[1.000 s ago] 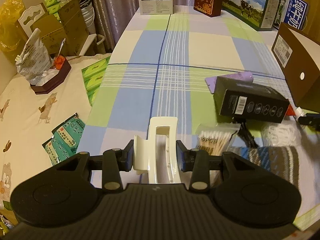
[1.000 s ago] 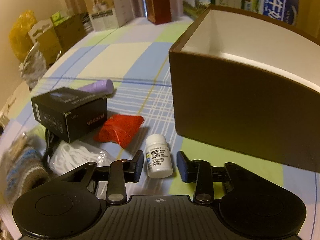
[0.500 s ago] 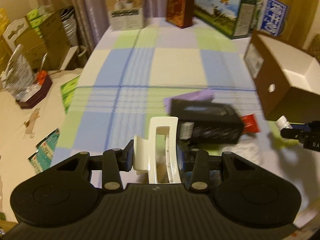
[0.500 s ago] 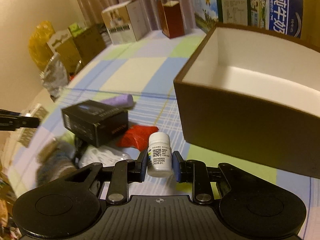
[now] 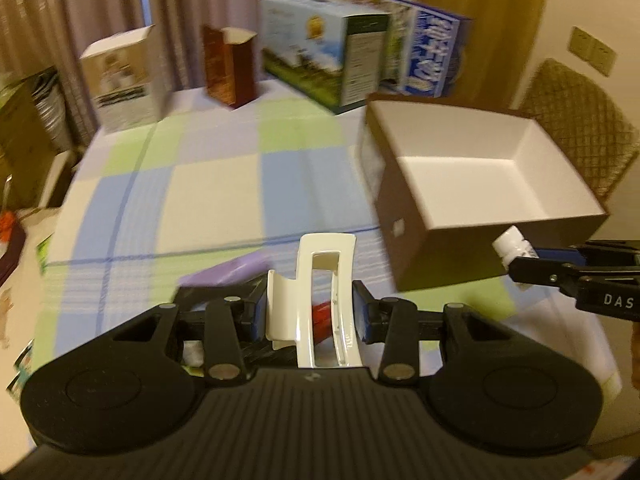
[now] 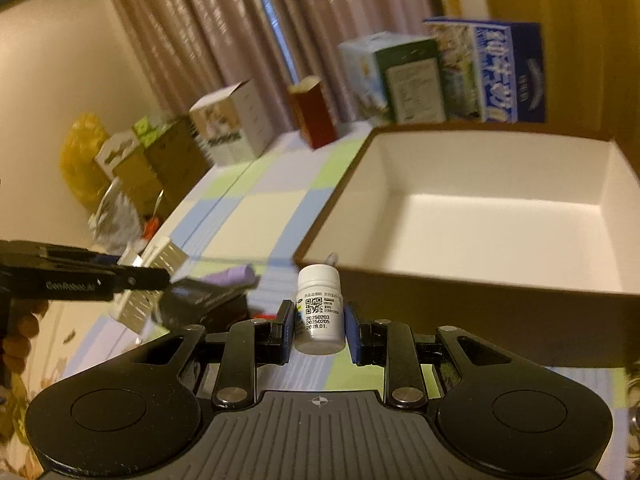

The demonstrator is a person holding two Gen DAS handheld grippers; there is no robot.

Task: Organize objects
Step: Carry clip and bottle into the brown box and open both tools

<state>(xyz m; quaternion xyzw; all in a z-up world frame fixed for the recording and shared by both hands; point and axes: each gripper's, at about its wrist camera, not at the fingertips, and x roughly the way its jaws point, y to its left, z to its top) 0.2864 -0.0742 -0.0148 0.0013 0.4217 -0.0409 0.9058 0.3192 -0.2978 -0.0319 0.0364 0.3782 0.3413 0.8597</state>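
- The left gripper (image 5: pixel 310 314) has its jaws pinching a white plastic clip (image 5: pixel 320 300), which stands upright between them, lifted above the counter (image 5: pixel 208 184) with its checked cloth.
- The right gripper (image 6: pixel 318 330) has its jaws pressed against a small white pill bottle (image 6: pixel 320 310); the bottle stands upright, cap on top, its printed label with a square code facing the camera.
- In the left wrist view the same bottle (image 5: pixel 514 248) shows at the right edge, held by the right gripper (image 5: pixel 520 264) just beside the near corner of the brown box (image 5: pixel 408 240).
- The brown box is open on top, white inside, and nothing shows in it; in the right wrist view its near wall (image 6: pixel 500 320) is just behind the bottle.
- Below the left gripper lie a purple item (image 5: pixel 228 272), a black box (image 6: pixel 208 300) and a red packet (image 5: pixel 322 318), close together on the cloth; all are blurred.
- At the far end of the counter stand a white carton (image 5: pixel 124 84), a dark red carton (image 5: pixel 230 68), a milk carton with a meadow picture (image 5: pixel 320 56) and a blue carton (image 5: pixel 432 56).
- In the right wrist view the left gripper (image 6: pixel 132 276) shows at the left edge, with fingers of a hand (image 6: pixel 20 332) under it.
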